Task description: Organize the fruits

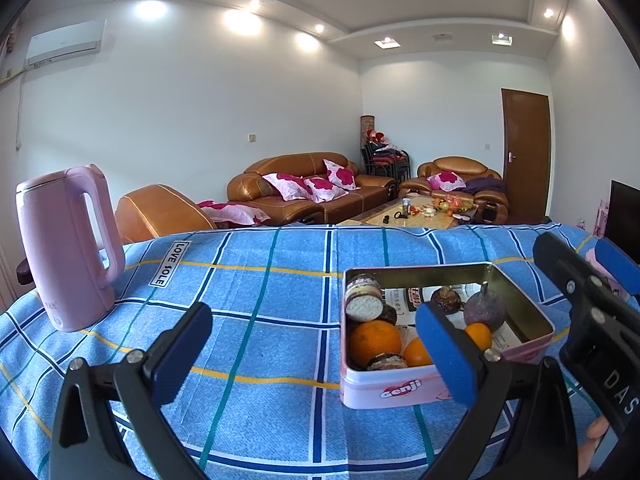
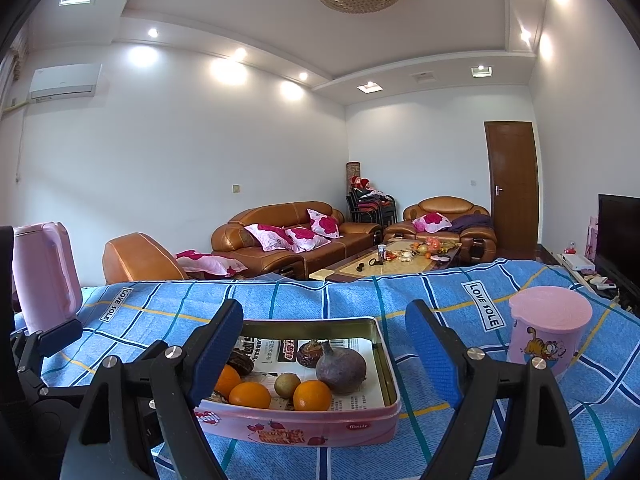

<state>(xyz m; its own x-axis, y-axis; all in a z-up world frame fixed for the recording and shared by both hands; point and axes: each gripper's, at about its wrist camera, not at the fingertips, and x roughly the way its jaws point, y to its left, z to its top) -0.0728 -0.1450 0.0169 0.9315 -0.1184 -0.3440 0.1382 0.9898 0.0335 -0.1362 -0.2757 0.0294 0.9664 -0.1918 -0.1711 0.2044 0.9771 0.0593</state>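
Now both tongs released, left gripper (image 1: 316,356) left of the tin (image 2: 384,364), right gripper (image 2: 326,356) over it, oranges (image 2: 312,395) inside, kettle (image 1: 68,248) far left.

Oranges (image 2: 249,395) and a purple fruit (image 2: 341,368) lie in the pink tin (image 2: 304,428).
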